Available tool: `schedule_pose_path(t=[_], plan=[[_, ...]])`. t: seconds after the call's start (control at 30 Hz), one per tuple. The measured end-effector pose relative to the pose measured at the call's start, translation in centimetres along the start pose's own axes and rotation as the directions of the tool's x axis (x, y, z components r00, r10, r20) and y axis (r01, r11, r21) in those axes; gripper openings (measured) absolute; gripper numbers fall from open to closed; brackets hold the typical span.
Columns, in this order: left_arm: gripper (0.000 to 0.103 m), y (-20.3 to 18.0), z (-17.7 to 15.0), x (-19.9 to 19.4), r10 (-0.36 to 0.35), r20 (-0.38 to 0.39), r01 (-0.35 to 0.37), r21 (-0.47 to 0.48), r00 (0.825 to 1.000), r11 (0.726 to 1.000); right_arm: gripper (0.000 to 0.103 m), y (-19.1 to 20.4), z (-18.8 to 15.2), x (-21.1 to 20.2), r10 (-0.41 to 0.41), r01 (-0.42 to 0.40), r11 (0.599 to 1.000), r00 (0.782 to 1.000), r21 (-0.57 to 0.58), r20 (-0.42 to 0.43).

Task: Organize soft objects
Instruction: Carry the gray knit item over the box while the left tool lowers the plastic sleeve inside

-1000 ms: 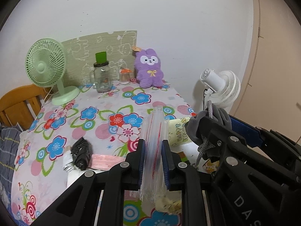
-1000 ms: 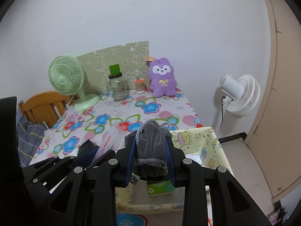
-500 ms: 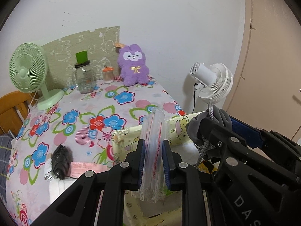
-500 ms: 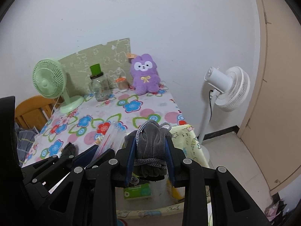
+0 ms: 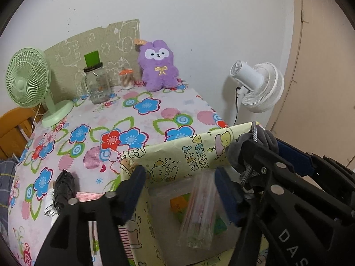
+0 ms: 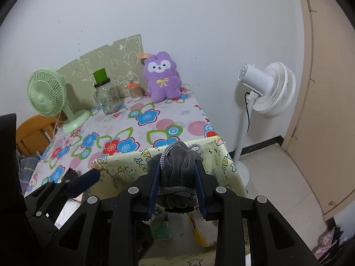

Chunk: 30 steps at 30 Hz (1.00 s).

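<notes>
My left gripper hangs over a yellow cartoon-printed box, and its jaws are opening. A clear plastic bag with red stripes is blurred between the spread fingers. It leans near the right finger, and the pads do not press on it. Its lower end is inside the box. My right gripper is shut on a grey velvet drawstring pouch above the same box. In the left wrist view the pouch shows just to the right.
The flowered table carries a green desk fan, a glass jar, a purple plush and a black bundle. A white floor fan stands right of the table. A green packet lies in the box.
Both grippers have moved from above the table to above the yellow box and sunk a little. The left jaws have spread, and the striped bag has slipped down between them.
</notes>
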<state>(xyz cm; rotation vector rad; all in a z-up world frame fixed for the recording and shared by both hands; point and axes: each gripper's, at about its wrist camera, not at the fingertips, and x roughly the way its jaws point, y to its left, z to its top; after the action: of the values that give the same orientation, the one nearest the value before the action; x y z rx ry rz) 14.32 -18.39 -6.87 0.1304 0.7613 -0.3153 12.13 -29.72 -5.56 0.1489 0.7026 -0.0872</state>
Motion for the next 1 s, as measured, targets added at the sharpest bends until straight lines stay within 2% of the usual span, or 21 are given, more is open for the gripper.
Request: schedule_pose_path(t=[0.1,0.4,0.5,0.57,0.63,0.8,1.0], plan=[[0.083,0.0,0.1,0.3,-0.001,-0.015,0.001,-0.005,1.0,1.0,0.033,0.0,0.1,0.6,0.005,-0.005,1.0,1.0,-0.002,-0.007],[0.089,0.2,0.3,0.6,-0.038,-0.045,0.037,-0.017,0.998,0.999,0.034,0.0,0.7,2.0,0.049,-0.049,0.999,0.999,0.008,-0.021],[0.092,0.2,0.4,0.6,-0.049,-0.048,0.048,-0.017,0.998,0.999,0.043,-0.1,0.7,2.4,0.078,-0.077,0.997,0.996,0.024,-0.044],[0.093,0.1,0.3,0.5,-0.047,-0.045,0.046,-0.016,0.998,0.999,0.056,-0.4,0.7,2.5,0.107,-0.104,0.993,0.993,0.054,-0.054],[0.095,0.1,0.4,0.4,-0.05,-0.044,0.049,-0.017,0.998,0.999,0.067,-0.5,0.6,2.3,0.102,-0.099,0.993,0.994,0.07,-0.045],[0.099,0.1,0.4,0.1,-0.056,-0.036,0.055,-0.016,0.998,0.998,0.073,-0.4,0.6,1.4,0.08,-0.078,0.995,0.996,0.065,-0.024],[0.103,0.0,0.2,-0.8,-0.047,-0.028,0.046,-0.024,0.998,0.999,0.085,-0.6,0.3,0.1,0.046,-0.045,0.996,0.999,0.074,-0.004]])
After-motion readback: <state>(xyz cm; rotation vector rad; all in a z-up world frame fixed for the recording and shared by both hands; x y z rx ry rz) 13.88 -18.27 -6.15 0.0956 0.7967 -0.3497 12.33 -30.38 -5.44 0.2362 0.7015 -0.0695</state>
